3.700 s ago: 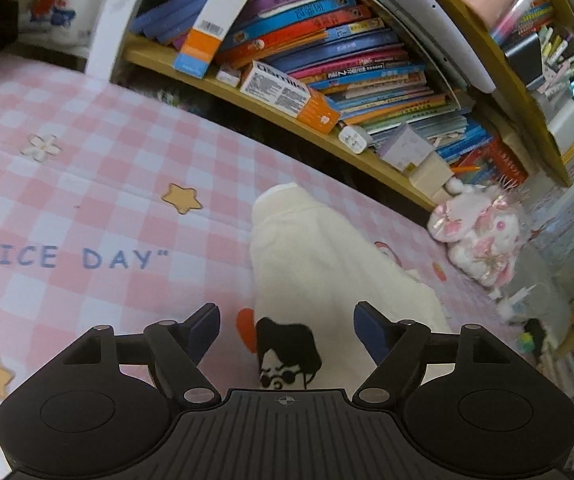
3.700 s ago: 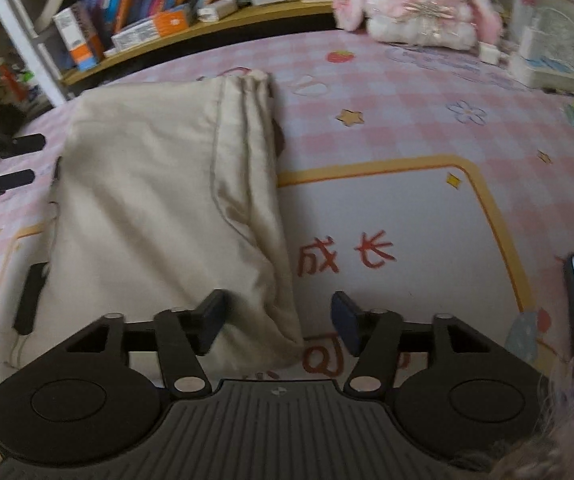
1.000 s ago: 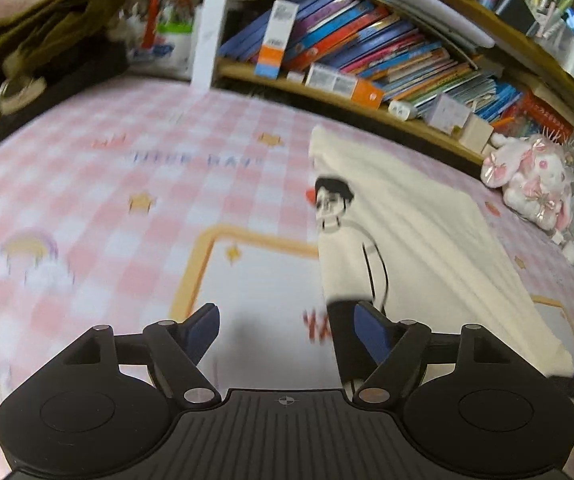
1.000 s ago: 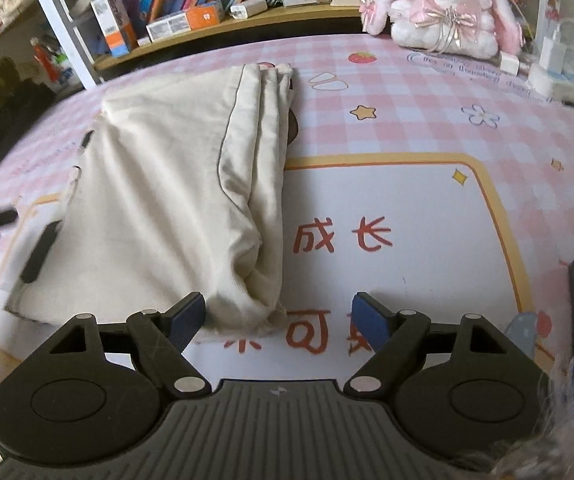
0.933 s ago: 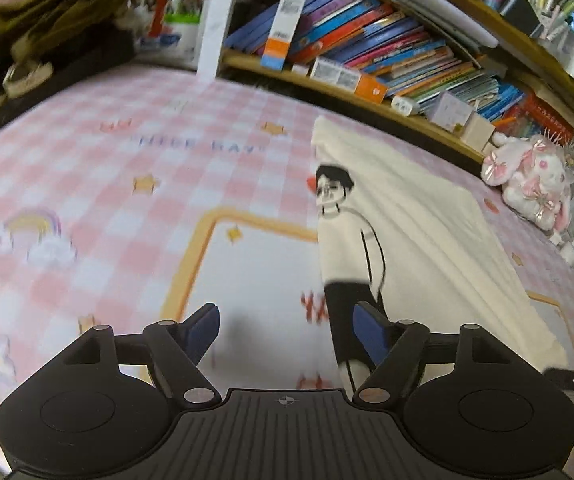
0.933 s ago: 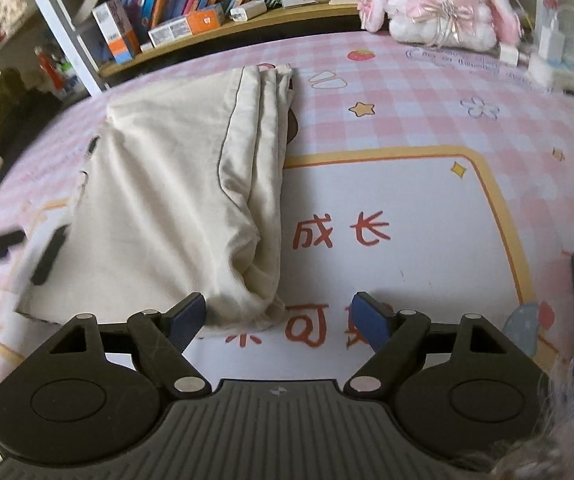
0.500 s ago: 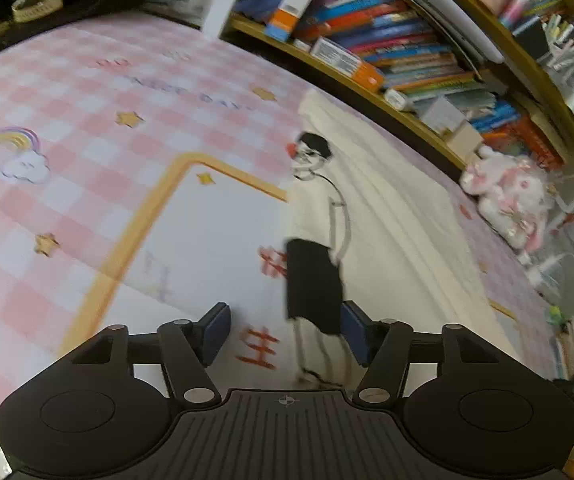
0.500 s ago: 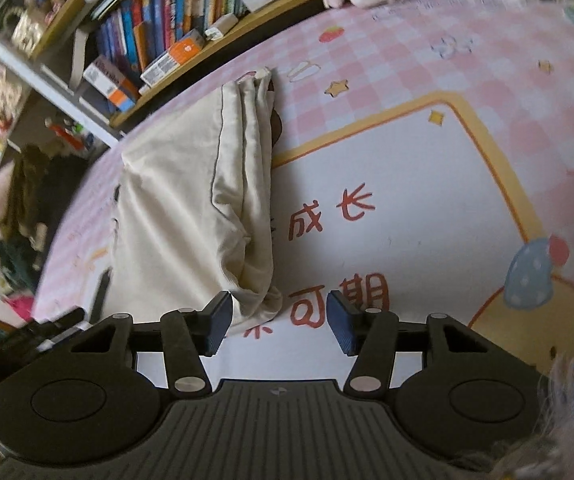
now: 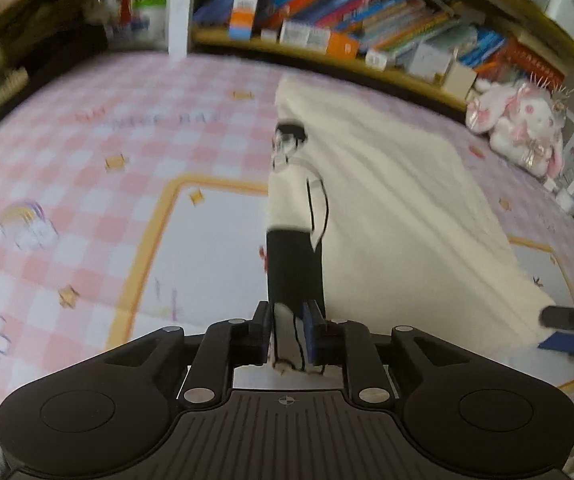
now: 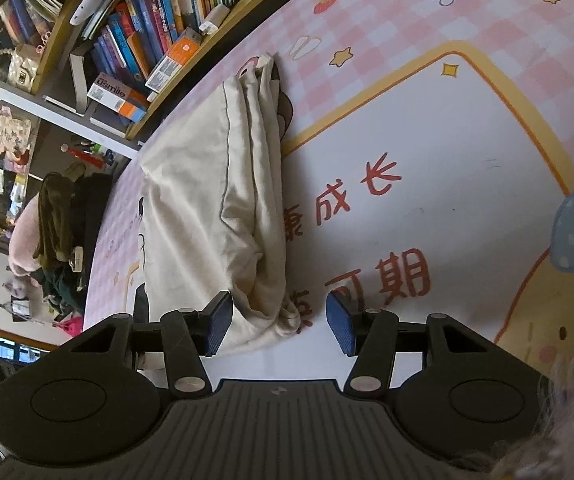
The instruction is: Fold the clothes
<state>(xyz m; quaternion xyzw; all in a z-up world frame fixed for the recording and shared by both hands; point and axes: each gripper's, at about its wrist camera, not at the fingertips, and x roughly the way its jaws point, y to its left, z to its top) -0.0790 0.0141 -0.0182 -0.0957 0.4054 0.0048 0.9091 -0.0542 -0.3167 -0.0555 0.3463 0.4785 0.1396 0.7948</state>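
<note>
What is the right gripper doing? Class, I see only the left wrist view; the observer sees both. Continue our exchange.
Observer: The right gripper is open, its jaws on either side of the bunched near corner of the cream garment, not clamped.
Operator: My view shows the left gripper shut on the printed hem. What does that right edge look like?
Observer: It is folded over in several layers, with a dark seam line running along it.
Operator: What lies right of the garment there?
Observer: Bare mat with red characters printed on its white panel.
</note>
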